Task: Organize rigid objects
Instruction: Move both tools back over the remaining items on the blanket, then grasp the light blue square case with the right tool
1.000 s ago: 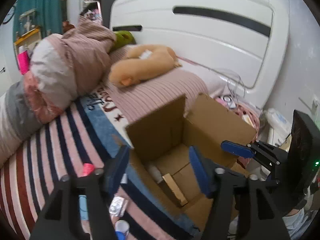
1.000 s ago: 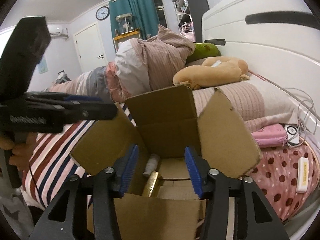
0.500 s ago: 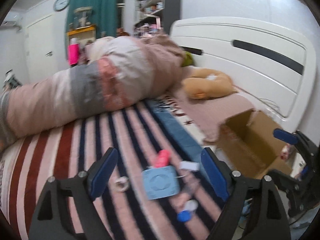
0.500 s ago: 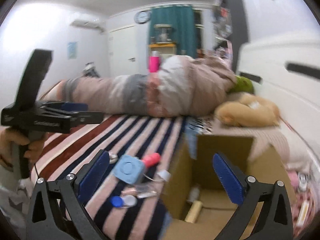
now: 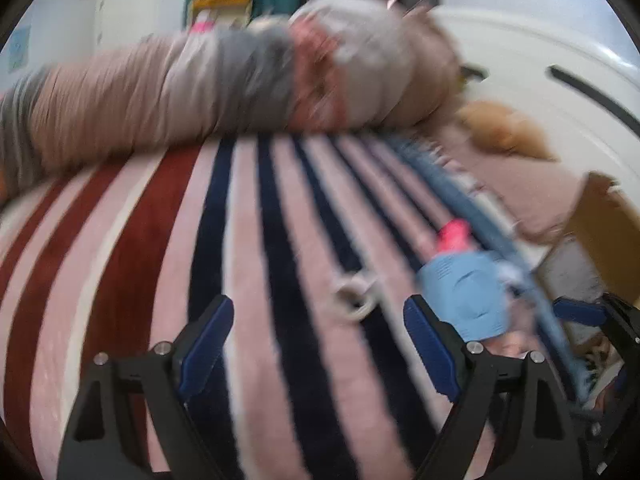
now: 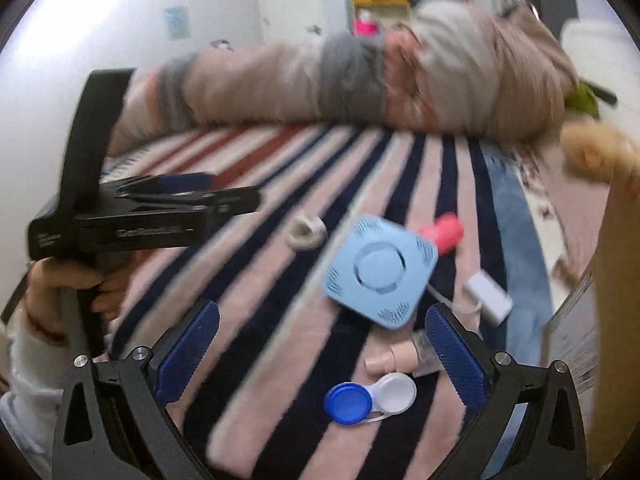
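Note:
Small items lie on a striped blanket (image 6: pixel 248 280): a light-blue square device (image 6: pixel 380 270), a pink cylinder (image 6: pixel 442 232), a white tape ring (image 6: pixel 306 232), a white adapter (image 6: pixel 488 298), a beige tube (image 6: pixel 390 360) and a blue-and-white lens case (image 6: pixel 370 398). My right gripper (image 6: pixel 322 354) hangs open above the lens case and tube, holding nothing. My left gripper (image 5: pixel 318 342) is open over bare blanket, with the tape ring (image 5: pixel 356 298) just ahead and the blue device (image 5: pixel 466 294) beside its right finger. The cardboard box (image 5: pixel 604 220) stands at the right.
A rolled quilt (image 5: pixel 224 88) lies across the far side of the bed, with a tan plush (image 5: pixel 500 130) and white headboard (image 5: pixel 540 44) to the right. A hand (image 6: pixel 64 284) holds the left gripper's handle at the left of the right wrist view.
Both grippers swung left, away from the box and down over the blanket's scattered items. Both sets of jaws opened wider; the right one's went from narrow to fully spread.

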`<action>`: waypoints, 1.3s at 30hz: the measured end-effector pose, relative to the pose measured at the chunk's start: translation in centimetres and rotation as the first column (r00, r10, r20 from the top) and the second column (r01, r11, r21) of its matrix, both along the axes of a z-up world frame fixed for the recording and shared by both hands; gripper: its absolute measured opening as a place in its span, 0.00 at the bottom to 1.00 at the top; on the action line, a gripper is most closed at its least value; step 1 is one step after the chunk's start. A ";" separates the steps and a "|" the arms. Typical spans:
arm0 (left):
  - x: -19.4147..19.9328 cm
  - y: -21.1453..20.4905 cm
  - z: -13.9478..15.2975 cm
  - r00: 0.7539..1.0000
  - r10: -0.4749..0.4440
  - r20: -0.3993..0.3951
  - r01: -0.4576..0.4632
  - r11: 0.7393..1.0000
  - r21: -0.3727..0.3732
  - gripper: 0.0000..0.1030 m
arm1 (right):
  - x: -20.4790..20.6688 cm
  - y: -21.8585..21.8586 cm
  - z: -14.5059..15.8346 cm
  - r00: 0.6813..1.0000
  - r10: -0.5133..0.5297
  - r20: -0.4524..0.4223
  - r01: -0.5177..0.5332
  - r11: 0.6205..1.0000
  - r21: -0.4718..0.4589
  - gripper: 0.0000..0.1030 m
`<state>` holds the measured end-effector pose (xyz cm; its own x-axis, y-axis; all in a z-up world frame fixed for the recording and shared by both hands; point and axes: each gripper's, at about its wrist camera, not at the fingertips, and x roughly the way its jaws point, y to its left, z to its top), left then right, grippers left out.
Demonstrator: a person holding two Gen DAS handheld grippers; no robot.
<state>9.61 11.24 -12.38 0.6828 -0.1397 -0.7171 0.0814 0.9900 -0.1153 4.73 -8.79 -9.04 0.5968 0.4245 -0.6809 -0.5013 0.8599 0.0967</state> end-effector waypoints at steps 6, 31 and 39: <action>0.5 1.2 -0.5 0.997 0.074 -0.015 -0.074 0.997 -0.028 0.82 | 4.3 0.0 -3.2 0.989 -0.146 -0.019 0.144 0.987 -0.070 1.00; -3.3 6.6 0.8 0.976 0.218 0.010 -0.216 0.971 -0.103 0.82 | 5.6 4.1 -2.4 0.999 -0.042 0.013 0.044 0.985 -0.166 0.41; -3.0 6.6 0.6 0.974 0.227 -0.001 -0.225 0.968 -0.107 0.82 | 6.1 5.3 -3.3 0.996 -0.022 -0.089 0.012 0.994 -0.112 0.82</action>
<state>6.61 17.85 -11.75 0.7131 -0.0553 -0.6989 -0.1412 0.9651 -0.2204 10.86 -3.53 -12.29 0.5371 0.3336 -0.7748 -0.4803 0.8760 0.0442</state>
